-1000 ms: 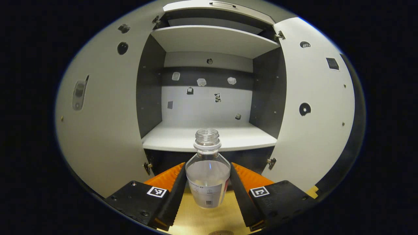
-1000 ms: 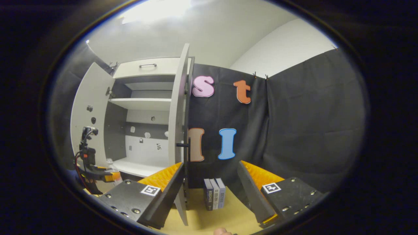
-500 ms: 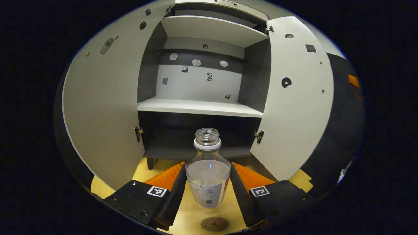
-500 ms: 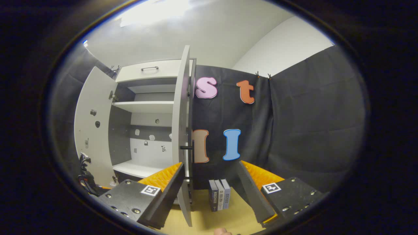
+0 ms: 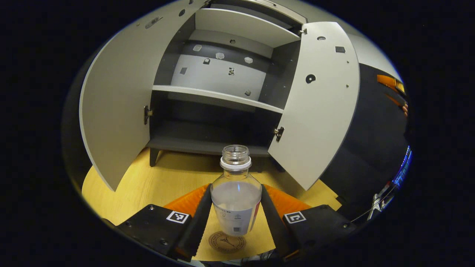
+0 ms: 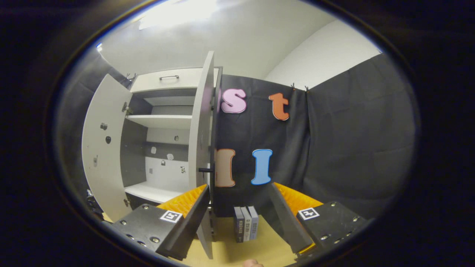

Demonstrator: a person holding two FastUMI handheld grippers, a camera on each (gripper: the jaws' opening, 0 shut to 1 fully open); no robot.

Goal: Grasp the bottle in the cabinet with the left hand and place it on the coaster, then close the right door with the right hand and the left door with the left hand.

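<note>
In the left gripper view my left gripper is shut on a clear capless bottle, held upright between both orange-backed fingers. Just below the bottle's base lies a round brown coaster on the wooden table; whether the base touches it I cannot tell. Behind stands the cabinet, with its left door and right door swung wide. In the right gripper view my right gripper is open with nothing between its fingers. The cabinet's right door stands edge-on before it, its dark handle sticking out.
Three small books stand upright on the wooden table against the black cloth wall, right of the cabinet. The cabinet's white shelves hold nothing. A fingertip peeks in at the bottom edge of the right gripper view.
My left gripper has carried the bottle out of the cabinet and down over the table; the coaster has come into sight beneath it. The right gripper has barely shifted.
</note>
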